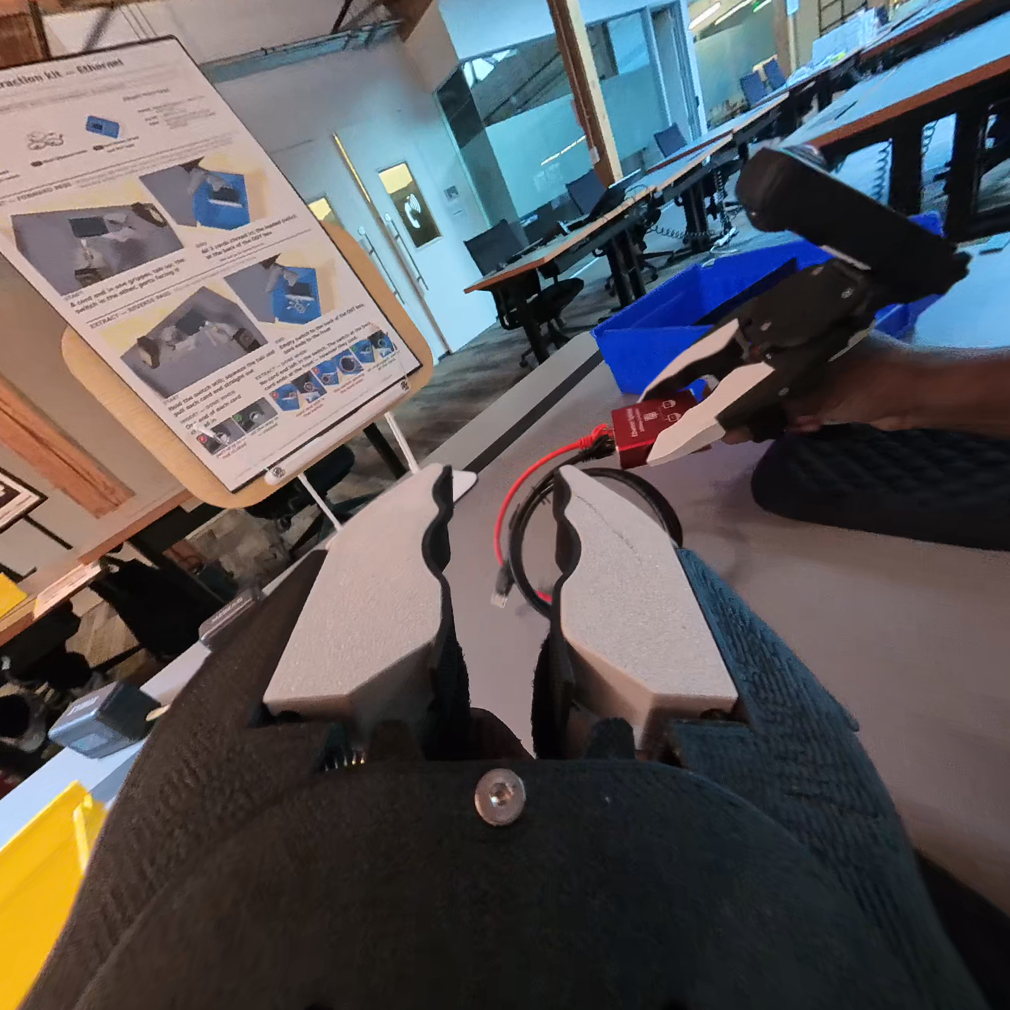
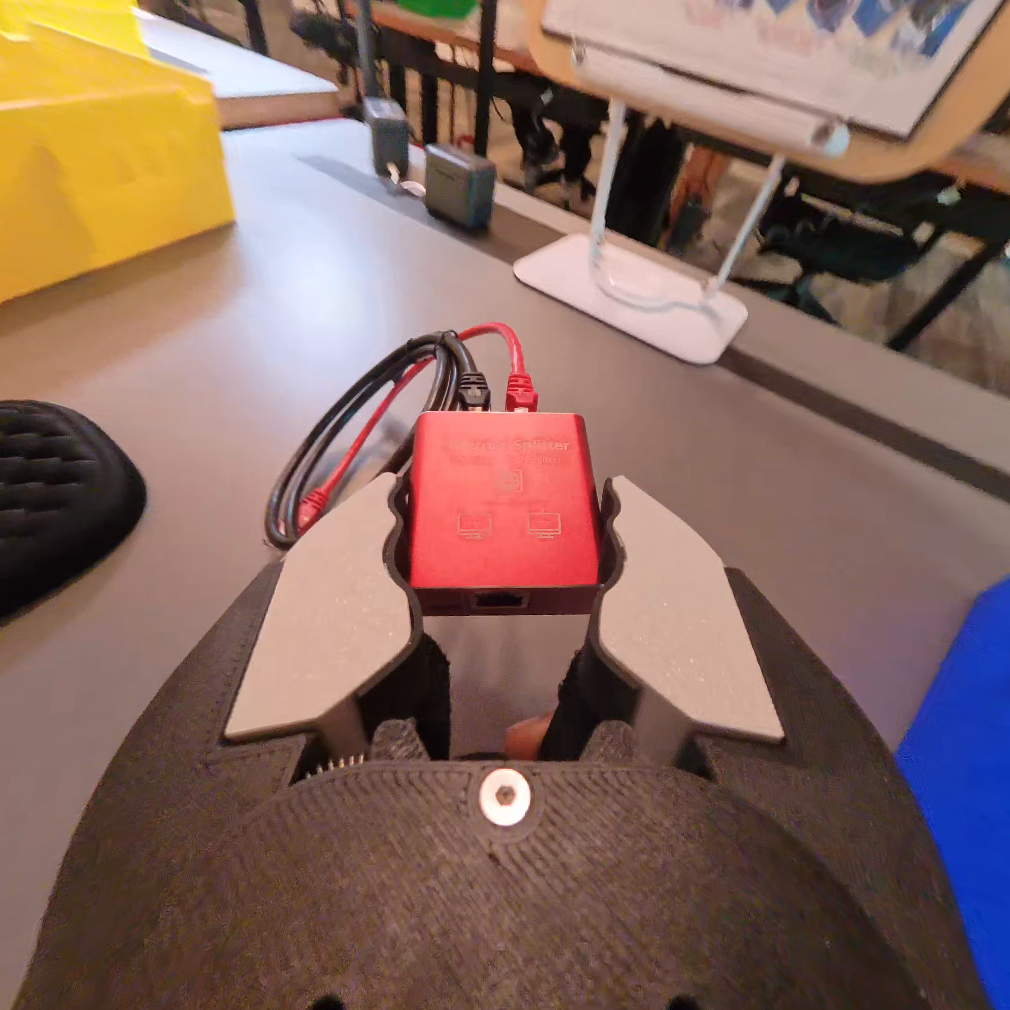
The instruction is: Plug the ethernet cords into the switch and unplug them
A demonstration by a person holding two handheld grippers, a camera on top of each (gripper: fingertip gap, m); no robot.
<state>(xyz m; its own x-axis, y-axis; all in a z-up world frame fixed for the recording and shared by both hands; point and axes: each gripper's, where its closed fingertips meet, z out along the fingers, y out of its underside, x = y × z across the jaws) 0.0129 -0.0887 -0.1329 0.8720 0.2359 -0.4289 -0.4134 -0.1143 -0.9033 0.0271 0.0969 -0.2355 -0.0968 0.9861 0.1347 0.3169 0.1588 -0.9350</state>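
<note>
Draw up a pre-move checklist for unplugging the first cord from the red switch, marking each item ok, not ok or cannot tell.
1. Right claw clamps the red switch: ok.
2. Black plug and red plug seated in the switch: ok.
3. Left claw open and empty: ok.
4. Left claw on a seated plug: not ok, it hangs over the loose cord ends.
5. Latch tabs pressed: cannot tell.

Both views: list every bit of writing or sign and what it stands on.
Wording not quoted, only its place.
Red switch: two printed lines and three icons on top.
Instruction board: heading and captions beside photos, mostly blurred.
Grey block: print too blurred.
</note>
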